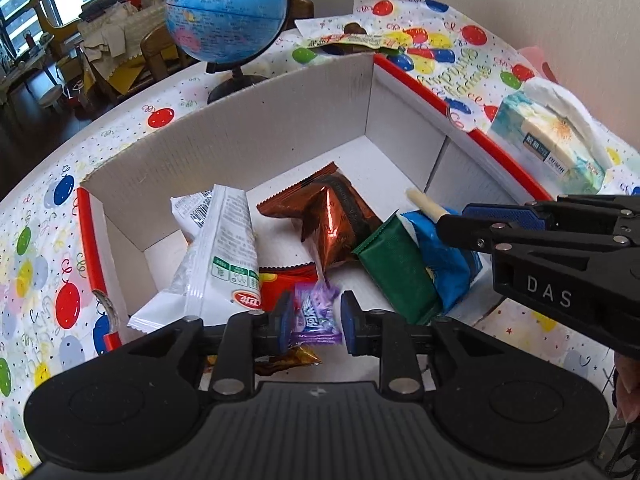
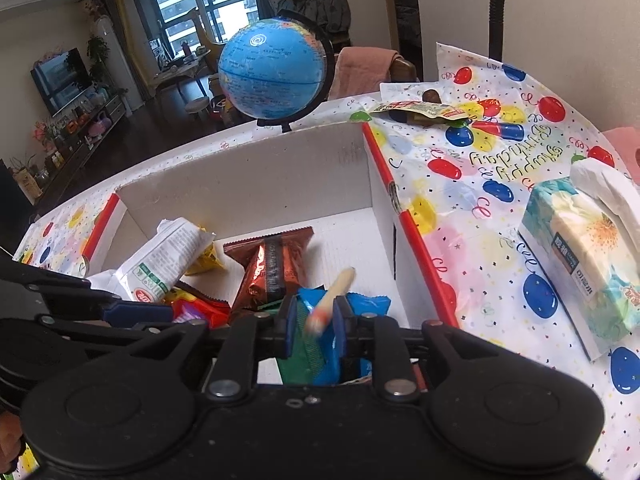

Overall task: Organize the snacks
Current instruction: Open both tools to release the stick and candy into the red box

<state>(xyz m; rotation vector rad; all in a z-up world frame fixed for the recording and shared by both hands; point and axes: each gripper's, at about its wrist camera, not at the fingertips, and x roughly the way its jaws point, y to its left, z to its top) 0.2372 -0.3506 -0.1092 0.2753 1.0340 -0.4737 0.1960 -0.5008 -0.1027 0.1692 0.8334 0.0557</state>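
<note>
A white cardboard box (image 1: pixel 260 120) with red rims holds several snacks: a white packet (image 1: pixel 224 248), a brown foil packet (image 1: pixel 332 220), a green packet (image 1: pixel 396 272), a blue packet (image 1: pixel 444 264) and a red one (image 1: pixel 280 284). My left gripper (image 1: pixel 316 320) hangs over the box's near end. A small purple candy (image 1: pixel 316 312) sits loosely between its blue pads, its top blurred. My right gripper (image 2: pixel 314 326) is over the blue packet (image 2: pixel 360 304). A pale snack stick (image 2: pixel 332 300) with an orange end leans blurred between its pads, with gaps on both sides.
A blue globe (image 1: pixel 226 12) stands behind the box. A tissue pack (image 2: pixel 580 248) lies to the right on the balloon tablecloth (image 2: pixel 480 184). A few more wrappers (image 2: pixel 416 110) lie at the table's far side. A lamp neck (image 2: pixel 498 12) rises at the back right.
</note>
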